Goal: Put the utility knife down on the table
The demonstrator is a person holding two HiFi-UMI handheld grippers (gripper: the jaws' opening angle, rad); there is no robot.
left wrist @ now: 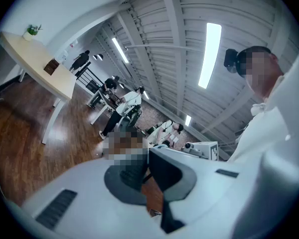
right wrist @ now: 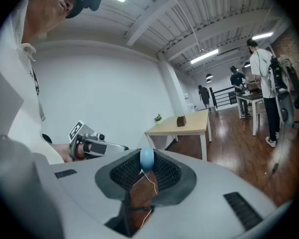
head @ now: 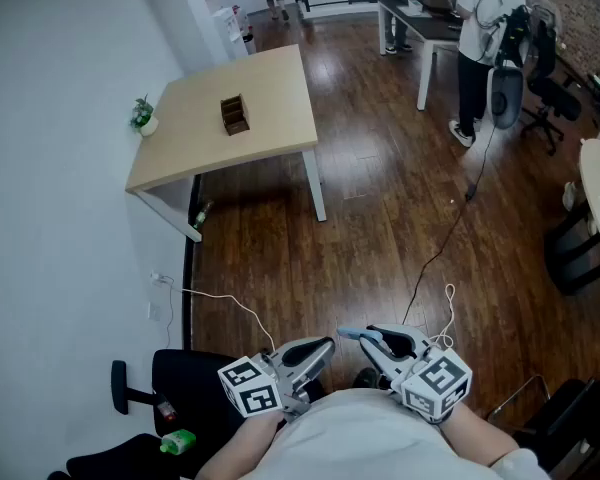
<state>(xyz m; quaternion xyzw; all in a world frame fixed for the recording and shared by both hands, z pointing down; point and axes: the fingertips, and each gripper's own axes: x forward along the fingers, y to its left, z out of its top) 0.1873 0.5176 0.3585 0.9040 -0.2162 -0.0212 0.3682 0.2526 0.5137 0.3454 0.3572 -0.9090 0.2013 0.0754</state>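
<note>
- A standing person holds the right gripper (head: 366, 335) close to the body, its jaws pinching the light-blue end of what appears to be the utility knife (head: 348, 334). Only that rounded blue end shows past the jaw tips.
- The left gripper (head: 327, 345) rides just beside the right one. Its jaws are pressed together with nothing between them, and it takes no part in the hold.
- The knife is off the table and in the air at waist level, above the dark wooden floor (head: 380, 228).
- The light wooden table (head: 270, 78) stands well apart from both grippers, ahead and to the left in the head view. It carries a small brown wooden box (head: 235, 115) near its middle and a small potted plant (head: 143, 115) at its wall-side corner.
- From the right gripper's own view the table lies almost straight ahead, slightly to the right of the jaw line.
- The knife's long axis cannot be told for certain, since the jaws cover most of its body. The blue end pokes forward from the tips, which suggests it runs roughly along the jaws.
- The left gripper is marginally nearer the table, but the right one has the knife, so the put-down looks like its job. The person would likely have to walk across the open floor first.
</note>
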